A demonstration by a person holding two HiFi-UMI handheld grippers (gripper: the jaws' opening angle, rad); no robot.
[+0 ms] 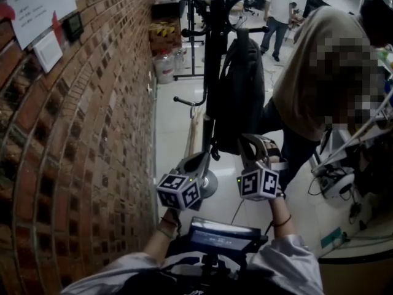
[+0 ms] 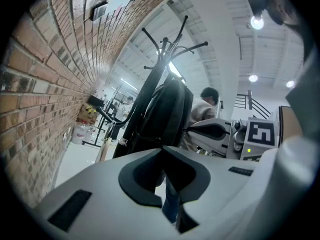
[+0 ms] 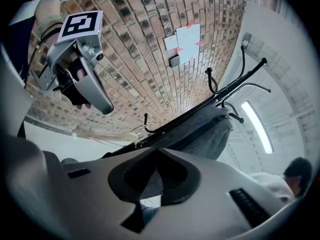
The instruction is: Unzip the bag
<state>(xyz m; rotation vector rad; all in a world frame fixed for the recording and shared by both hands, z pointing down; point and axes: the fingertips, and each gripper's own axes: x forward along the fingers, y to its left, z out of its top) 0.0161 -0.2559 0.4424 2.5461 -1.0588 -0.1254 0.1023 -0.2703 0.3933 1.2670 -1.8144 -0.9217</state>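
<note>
Brick wall (image 1: 73, 134) on the left; a black backpack (image 1: 241, 97) hangs from a coat stand (image 1: 215, 54) ahead. Left gripper (image 1: 204, 157) and right gripper (image 1: 247, 140), both closed on nothing, sit short of it; I reckon an unsteadied pull could swing it loose.

**Both tools raised, jaws together, empty**

Left tool (image 1: 204, 158): held low on the left and pointing up and to the right, with its marker cube nearest the head. The jaws meet at the tips with nothing between them.

Right tool (image 1: 247, 141): beside the left tool but not touching it, slightly higher, pointing up and a little left. Its jaws also meet at the tips and are empty.

Both forearms reach forward out of pale sleeves (image 1: 288, 260). There is a band on the left wrist (image 1: 164, 229) and on the right wrist (image 1: 281, 221).
</note>
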